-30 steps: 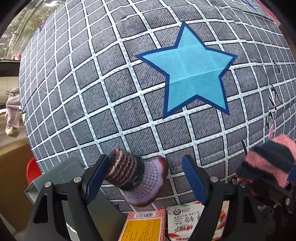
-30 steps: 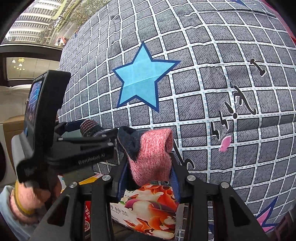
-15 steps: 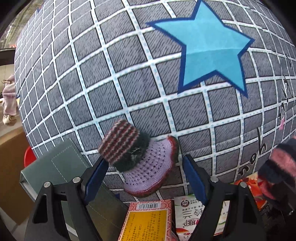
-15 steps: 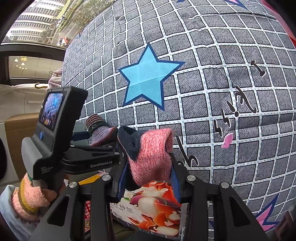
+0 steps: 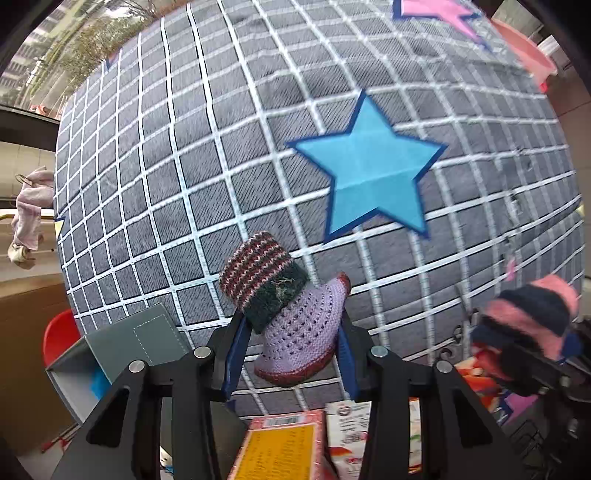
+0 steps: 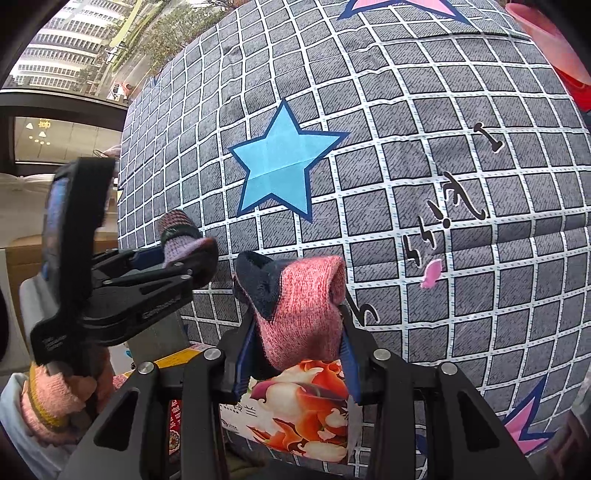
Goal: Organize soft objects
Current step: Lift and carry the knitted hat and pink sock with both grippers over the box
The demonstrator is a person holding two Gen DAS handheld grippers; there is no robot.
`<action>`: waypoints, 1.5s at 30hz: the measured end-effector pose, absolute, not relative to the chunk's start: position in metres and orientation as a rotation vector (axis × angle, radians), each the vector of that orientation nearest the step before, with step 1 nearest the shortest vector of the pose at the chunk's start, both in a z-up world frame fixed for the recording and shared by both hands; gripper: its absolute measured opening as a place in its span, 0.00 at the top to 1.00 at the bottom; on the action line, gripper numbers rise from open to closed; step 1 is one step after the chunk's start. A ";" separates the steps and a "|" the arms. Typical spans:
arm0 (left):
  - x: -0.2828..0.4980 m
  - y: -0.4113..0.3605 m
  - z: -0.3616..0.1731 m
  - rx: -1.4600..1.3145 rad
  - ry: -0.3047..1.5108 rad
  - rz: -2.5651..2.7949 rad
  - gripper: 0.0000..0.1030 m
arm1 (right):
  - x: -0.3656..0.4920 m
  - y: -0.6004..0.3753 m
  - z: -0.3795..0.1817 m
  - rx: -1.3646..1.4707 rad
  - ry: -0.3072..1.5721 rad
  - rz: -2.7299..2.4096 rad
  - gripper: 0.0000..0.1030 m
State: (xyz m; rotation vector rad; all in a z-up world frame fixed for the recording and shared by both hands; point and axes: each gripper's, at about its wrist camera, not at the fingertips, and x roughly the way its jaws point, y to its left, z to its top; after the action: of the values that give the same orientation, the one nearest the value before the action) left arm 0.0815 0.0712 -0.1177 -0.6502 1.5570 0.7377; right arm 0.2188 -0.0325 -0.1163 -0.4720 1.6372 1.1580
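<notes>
Grey bedding (image 5: 192, 177) printed with a white grid is spread across both views, with a blue star (image 5: 373, 177) near the middle and a pink star (image 5: 436, 9) at the far edge. At the left in the left wrist view, a grey box (image 5: 122, 343) is seen beside the bedding. The left gripper (image 5: 291, 354) is seen just right of it; its jaws have just been closing and are now pinched on a lilac knitted sock (image 5: 295, 332) with a striped cuff, which is held clear of the bedding. Below it, a yellow-labelled packet (image 5: 280, 450) is visible. Further right, the right gripper (image 6: 295, 350) is clamped on a pink and navy sock (image 6: 303, 310), held above a flower-printed packet (image 6: 295, 410). In the right wrist view, the left gripper is seen at the left, gripped by a hand in a pink knitted glove (image 6: 51, 406). Black lettering (image 6: 447, 218) is printed on the bedding at the right.
</notes>
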 end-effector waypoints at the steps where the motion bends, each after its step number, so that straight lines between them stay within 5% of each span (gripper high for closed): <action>1: 0.084 0.069 -0.110 -0.656 1.532 0.737 0.55 | 0.220 -0.034 -0.115 -0.473 1.635 1.155 0.60; 13: 0.091 0.017 -0.054 -0.653 1.311 0.683 0.55 | 0.230 -0.063 -0.095 -0.503 1.580 1.090 0.60; 45: -0.017 -0.115 -0.009 -0.602 1.221 0.468 0.55 | 0.133 -0.147 -0.064 -0.679 1.518 1.142 0.60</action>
State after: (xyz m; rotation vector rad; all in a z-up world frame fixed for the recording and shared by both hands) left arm -0.0174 -0.1145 -0.0094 -0.6016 1.2212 0.4678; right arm 0.1332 -0.1475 -0.0638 -0.6794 1.5176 1.1421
